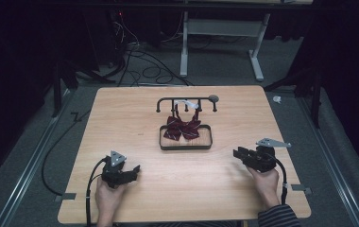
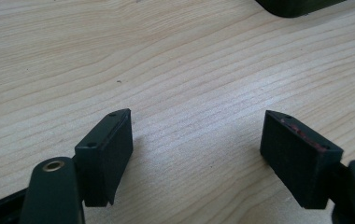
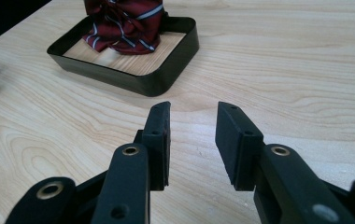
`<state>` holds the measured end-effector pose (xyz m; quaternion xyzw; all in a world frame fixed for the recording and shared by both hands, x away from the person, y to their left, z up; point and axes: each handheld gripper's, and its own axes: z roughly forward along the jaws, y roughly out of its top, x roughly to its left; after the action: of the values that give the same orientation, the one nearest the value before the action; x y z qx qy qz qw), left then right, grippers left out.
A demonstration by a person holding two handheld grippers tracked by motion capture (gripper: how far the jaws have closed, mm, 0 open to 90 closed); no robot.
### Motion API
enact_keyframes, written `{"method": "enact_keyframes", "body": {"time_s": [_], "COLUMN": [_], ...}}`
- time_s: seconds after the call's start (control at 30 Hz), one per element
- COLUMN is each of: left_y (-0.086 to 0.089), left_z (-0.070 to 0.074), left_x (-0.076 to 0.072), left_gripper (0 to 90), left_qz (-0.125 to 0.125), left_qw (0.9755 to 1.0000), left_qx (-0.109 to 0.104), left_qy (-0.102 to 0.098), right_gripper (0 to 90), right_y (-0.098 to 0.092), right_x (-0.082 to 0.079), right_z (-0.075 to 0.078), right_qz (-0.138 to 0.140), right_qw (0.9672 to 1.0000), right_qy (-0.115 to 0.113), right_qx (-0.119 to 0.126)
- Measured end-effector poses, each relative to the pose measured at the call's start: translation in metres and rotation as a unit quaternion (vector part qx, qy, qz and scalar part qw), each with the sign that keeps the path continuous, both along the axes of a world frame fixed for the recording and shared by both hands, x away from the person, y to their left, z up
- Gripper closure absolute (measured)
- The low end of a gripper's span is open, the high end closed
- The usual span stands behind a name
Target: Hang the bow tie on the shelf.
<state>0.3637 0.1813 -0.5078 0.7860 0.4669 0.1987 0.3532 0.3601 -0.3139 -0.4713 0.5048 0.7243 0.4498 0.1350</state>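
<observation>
Your left hand-held gripper (image 1: 131,171) sits lower left on the surface (image 1: 225,189), jaws wide apart and empty. Your right hand-held gripper (image 1: 242,154), lower right, is half open, holding nothing. At centre, the striped bow tie (image 1: 182,127) lies in the black tray (image 1: 185,145).

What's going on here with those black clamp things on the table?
A person sits at a wooden table with a hand-held gripper in each hand. The left gripper and the right gripper both rest near the front edge, jaws open and holding nothing. In the middle sits a shallow black tray with a dark red striped bow tie lying in it, and just behind stands a small black rack. Neither gripper touches the bow tie.
</observation>
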Motion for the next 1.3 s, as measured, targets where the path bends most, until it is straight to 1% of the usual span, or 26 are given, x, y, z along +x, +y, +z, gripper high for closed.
{"method": "enact_keyframes", "body": {"time_s": [0.23, 0.27, 0.43, 0.53, 0.6, 0.73, 0.83, 1.07, 1.27, 1.3], "left_y": [0.000, 0.000, 0.000, 0.000, 0.000, 0.000, 0.000, 0.000, 0.000, 0.000], "left_z": [0.000, 0.000, 0.000, 0.000, 0.000, 0.000, 0.000, 0.000, 0.000, 0.000], "left_x": [0.000, 0.000, 0.000, 0.000, 0.000, 0.000, 0.000, 0.000, 0.000, 0.000], "left_gripper": [25.9, 25.9, 25.9, 25.9, 25.9, 25.9, 25.9, 25.9, 25.9, 25.9], "left_qz": [0.000, 0.000, 0.000, 0.000, 0.000, 0.000, 0.000, 0.000, 0.000, 0.000], "left_qw": [1.0000, 1.0000, 1.0000, 1.0000, 1.0000, 1.0000, 1.0000, 1.0000, 1.0000, 1.0000], "left_qx": [0.000, 0.000, 0.000, 0.000, 0.000, 0.000, 0.000, 0.000, 0.000, 0.000], "left_qy": [0.000, -0.001, 0.000, 0.000, 0.000, -0.001, 0.000, 0.000, -0.001, -0.001], "right_gripper": [67.4, 67.4, 67.2, 67.3, 67.3, 66.9, 65.9, 63.6, 59.2, 58.4], "right_y": [0.001, 0.002, 0.003, 0.005, 0.007, 0.008, 0.010, 0.013, 0.017, 0.017], "right_x": [0.004, 0.004, 0.007, 0.009, 0.011, 0.013, 0.014, 0.015, 0.016, 0.016], "right_z": [-0.008, -0.009, -0.014, -0.015, -0.017, -0.020, -0.022, -0.025, -0.029, -0.030], "right_qz": [-0.006, -0.008, -0.012, -0.012, -0.012, -0.013, -0.013, -0.013, -0.015, -0.014], "right_qw": [0.9999, 0.9998, 0.9996, 0.9993, 0.9989, 0.9985, 0.9984, 0.9975, 0.9957, 0.9954], "right_qy": [0.001, 0.006, 0.010, 0.009, 0.010, 0.012, 0.012, 0.015, 0.019, 0.017], "right_qx": [-0.014, -0.016, -0.026, -0.033, -0.044, -0.052, -0.054, -0.067, -0.089, -0.094]}}
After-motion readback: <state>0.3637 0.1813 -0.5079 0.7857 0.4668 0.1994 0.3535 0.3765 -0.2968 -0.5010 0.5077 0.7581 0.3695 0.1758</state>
